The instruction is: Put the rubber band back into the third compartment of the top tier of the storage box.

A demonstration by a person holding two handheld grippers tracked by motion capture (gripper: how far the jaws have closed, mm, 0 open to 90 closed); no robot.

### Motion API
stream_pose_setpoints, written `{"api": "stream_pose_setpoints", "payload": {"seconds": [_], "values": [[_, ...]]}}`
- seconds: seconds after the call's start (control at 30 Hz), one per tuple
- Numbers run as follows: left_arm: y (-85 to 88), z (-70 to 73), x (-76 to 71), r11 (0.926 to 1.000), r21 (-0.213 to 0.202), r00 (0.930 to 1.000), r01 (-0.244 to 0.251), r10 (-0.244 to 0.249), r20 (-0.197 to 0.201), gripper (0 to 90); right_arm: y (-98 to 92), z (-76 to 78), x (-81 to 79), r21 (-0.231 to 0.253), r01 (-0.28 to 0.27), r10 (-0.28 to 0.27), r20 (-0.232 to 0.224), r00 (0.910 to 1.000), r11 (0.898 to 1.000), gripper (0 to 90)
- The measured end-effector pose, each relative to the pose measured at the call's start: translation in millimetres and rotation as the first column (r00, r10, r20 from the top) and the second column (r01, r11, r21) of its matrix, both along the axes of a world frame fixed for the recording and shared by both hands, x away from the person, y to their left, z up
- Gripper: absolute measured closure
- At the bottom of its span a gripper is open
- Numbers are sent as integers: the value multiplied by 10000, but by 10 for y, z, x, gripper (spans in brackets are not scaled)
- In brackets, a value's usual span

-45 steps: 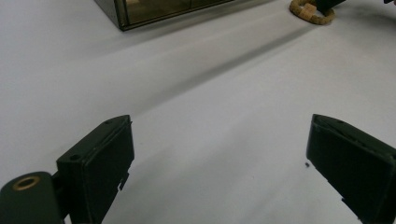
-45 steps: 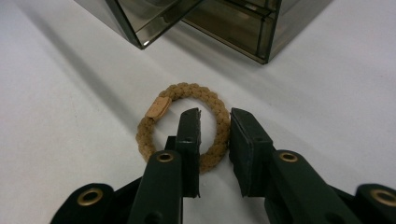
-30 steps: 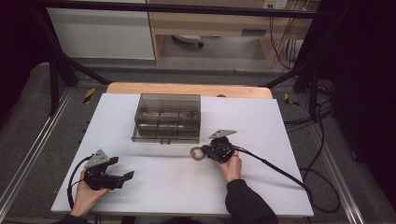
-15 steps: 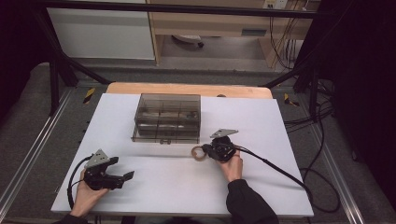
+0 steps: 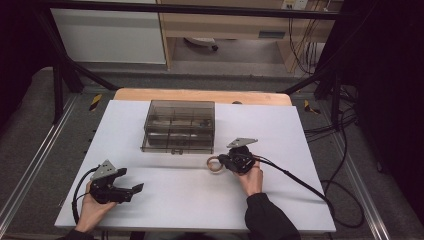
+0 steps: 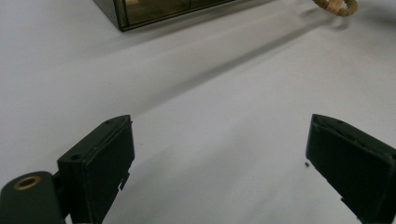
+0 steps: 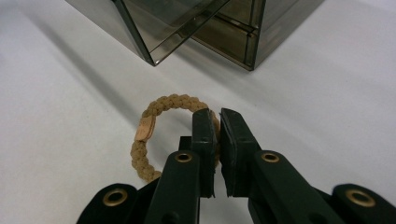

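A tan braided ring with a small leather tag is pinched at its right side by my right gripper, whose jaws are shut on it. In the high view this ring lies just left of the right gripper, in front of the smoky clear drawer box. My left gripper rests near the table's front left corner, jaws wide open over bare white table with nothing between them. The ring shows far off at the top right of the left gripper view.
The drawer box's corner stands close beyond the right gripper. A white tabletop stretches between both hands. Cables trail from the right gripper toward the right edge. Dark frame rails surround the table.
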State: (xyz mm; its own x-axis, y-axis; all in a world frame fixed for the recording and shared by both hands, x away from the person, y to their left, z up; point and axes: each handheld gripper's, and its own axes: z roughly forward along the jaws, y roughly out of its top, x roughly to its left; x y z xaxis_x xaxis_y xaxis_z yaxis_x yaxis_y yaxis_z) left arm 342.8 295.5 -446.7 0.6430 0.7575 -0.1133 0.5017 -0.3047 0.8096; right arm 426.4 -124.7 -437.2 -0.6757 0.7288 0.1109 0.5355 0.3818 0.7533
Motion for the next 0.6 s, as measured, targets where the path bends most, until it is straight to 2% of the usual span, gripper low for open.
{"api": "stream_pose_setpoints", "payload": {"seconds": [0.6], "values": [[0,-1,0,10000,9,10000,-13,13,-9,76,-90,162,-175,28,-291,291,205,9994,9996,849]]}}
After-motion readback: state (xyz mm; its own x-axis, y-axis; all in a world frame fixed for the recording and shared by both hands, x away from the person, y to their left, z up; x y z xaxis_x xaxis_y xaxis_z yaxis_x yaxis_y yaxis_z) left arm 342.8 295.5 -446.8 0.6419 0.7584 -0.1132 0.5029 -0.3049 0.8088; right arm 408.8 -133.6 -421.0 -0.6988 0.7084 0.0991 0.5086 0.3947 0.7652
